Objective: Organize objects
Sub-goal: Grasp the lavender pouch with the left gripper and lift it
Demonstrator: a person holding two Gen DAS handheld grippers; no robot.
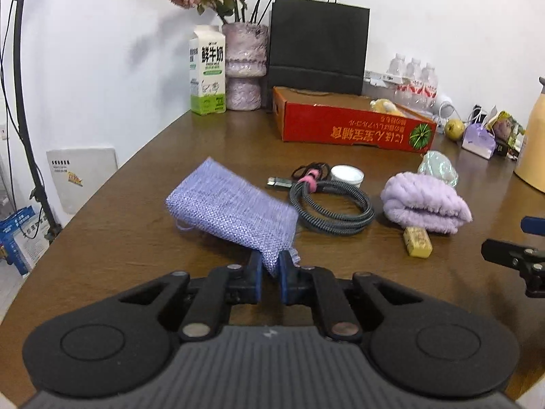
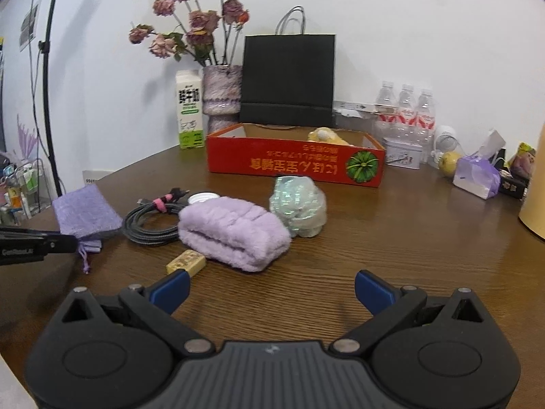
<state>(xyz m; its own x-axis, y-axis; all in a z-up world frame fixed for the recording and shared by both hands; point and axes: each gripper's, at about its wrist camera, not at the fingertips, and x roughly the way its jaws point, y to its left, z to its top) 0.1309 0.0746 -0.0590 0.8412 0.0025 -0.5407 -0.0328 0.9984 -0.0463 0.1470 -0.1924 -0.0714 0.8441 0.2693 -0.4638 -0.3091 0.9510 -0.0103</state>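
My left gripper (image 1: 270,266) is shut on the near corner of a lilac woven pouch (image 1: 231,208), which tilts up off the brown table (image 1: 136,225). The pouch also shows in the right wrist view (image 2: 85,213) at the left. My right gripper (image 2: 270,289) is open and empty, low over the table, just short of a folded purple towel (image 2: 231,230). A small yellow block (image 2: 186,263) lies beside its left fingertip. A coiled grey cable (image 1: 332,204), a white lid (image 1: 347,174) and an iridescent wrapped bundle (image 2: 299,206) lie near the towel.
A red cardboard box (image 2: 293,163) holding a yellow item stands behind the objects. A milk carton (image 1: 207,71), flower vase (image 1: 243,68), black paper bag (image 1: 318,44) and water bottles (image 2: 405,109) line the wall. Clutter and a yellow jug (image 1: 533,143) sit at the right.
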